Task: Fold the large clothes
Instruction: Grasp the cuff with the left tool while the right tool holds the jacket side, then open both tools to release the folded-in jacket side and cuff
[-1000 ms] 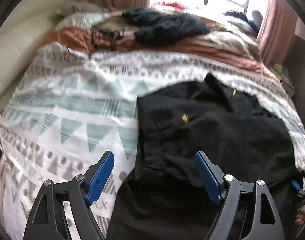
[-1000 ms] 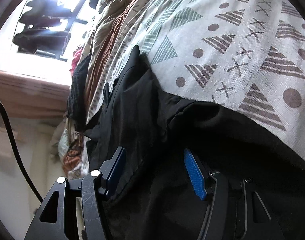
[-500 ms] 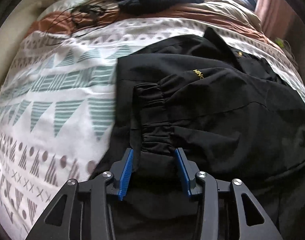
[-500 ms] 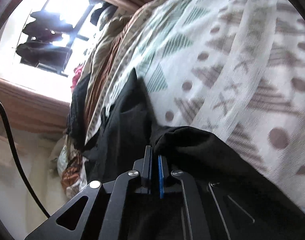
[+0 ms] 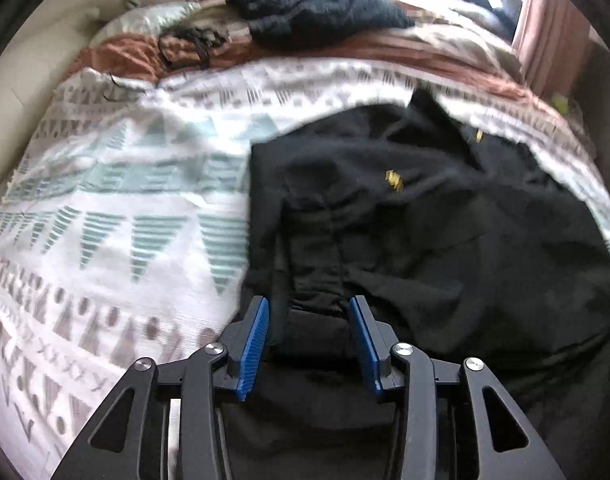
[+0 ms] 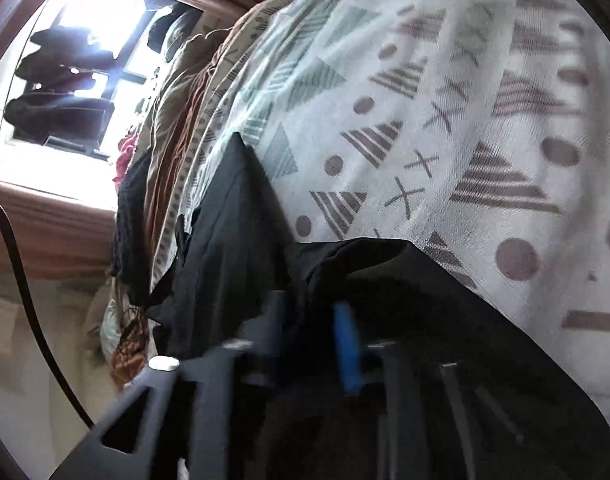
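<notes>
Across the bed, one patterned bedspread (image 5: 117, 216) is seen, white and woven-looking, printed with rows of striped teal triangles, grey-brown dots, crosses and striped triangles. Toward the far left of the left wrist view one pale pillow (image 5: 153, 20) is made out, and beside it one rust-brown blanket (image 5: 121, 50), crumpled, with a tangle of thin dark cord (image 5: 189, 46) lying on it. Further right, at the far edge of the bed, one dark knitted garment (image 5: 325, 14) with a fuzzy texture is heaped. On the right half of the bedspread one large black jacket (image 5: 445, 240) is spread, of smooth matte cloth, marked with two small yellow logos (image 5: 393, 180); a gathered, elasticated cuff (image 5: 317, 280) of it is folded back over the body. The left claw (image 5: 309, 332) is seen with two blue ribbed pads on black fingers; its jaws are opening and stand spread, the cuff lying between them with the pads not pressed on it. In the right wrist view one bright window (image 6: 65, 80) is shown at the left, one black cable (image 6: 21, 280) is curved below it, and the same bedspread (image 6: 445, 140) fills the right. The right claw (image 6: 313, 336) is blurred; its jaws are opening and are parted, with a rolled black fold of the jacket (image 6: 233, 240) between them and no pinch seen.
</notes>
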Tool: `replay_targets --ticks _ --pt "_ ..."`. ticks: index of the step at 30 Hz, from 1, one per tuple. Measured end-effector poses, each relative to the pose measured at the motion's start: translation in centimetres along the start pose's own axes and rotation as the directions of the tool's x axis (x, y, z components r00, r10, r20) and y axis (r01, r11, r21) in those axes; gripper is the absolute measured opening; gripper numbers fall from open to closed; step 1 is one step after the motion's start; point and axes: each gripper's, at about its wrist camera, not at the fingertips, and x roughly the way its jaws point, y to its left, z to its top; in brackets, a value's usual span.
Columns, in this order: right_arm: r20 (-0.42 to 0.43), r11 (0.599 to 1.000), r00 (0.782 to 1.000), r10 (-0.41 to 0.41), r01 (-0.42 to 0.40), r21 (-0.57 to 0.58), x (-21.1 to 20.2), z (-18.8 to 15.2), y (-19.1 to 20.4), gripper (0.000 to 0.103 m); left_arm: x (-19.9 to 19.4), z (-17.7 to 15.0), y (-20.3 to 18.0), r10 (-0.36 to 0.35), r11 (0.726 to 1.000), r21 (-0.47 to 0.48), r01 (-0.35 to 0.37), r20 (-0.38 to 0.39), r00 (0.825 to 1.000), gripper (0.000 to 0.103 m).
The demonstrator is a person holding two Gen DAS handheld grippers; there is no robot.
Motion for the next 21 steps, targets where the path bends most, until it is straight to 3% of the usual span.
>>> replay_targets --ticks 1,2,3,4,9,13,17,21 --pt "0.011 1.0 1.0 -0.002 0.002 -0.015 -0.6 0.0 0.5 0.064 -0.9 0.1 0.3 -0.008 1.0 -0.002 0.008 0.014 1.0 0.067" --pt "0.018 1.0 1.0 -0.007 0.008 -0.03 -1.2 -0.1 0.9 0.071 -1.7 0.1 0.5 -0.015 1.0 -0.003 0.015 0.026 1.0 0.075" --pt "0.023 0.999 1.0 -0.009 0.01 -0.051 -1.8 -0.3 1.5 0.073 -2.9 0.0 0.8 -0.024 1.0 -0.006 0.024 0.049 0.998 0.084" --pt "0.024 0.998 1.0 -0.008 0.009 -0.068 -2.3 -0.5 2.0 0.073 -3.8 -0.1 1.0 -0.028 1.0 -0.007 0.028 0.066 0.997 0.086" --pt "0.011 0.992 1.0 -0.017 0.018 -0.125 -4.2 -2.2 3.2 0.073 -8.0 -1.0 2.2 -0.059 0.998 -0.007 0.06 0.112 0.992 0.086" --pt "0.071 0.979 0.992 -0.108 0.118 -0.167 -6.8 -3.8 4.2 0.075 -11.0 -2.4 3.1 -0.09 0.995 -0.018 0.094 0.142 0.986 0.086" --pt "0.11 0.971 0.988 -0.113 0.133 -0.2 -10.2 -5.9 5.2 0.076 -13.6 -3.8 4.2 -0.116 0.991 -0.043 0.125 0.17 0.979 0.086" --pt "0.186 0.943 0.967 -0.174 0.218 -0.252 -13.0 -7.6 6.4 0.076 -16.2 -5.6 5.4 -0.19 0.975 -0.083 0.207 0.18 0.965 0.086"
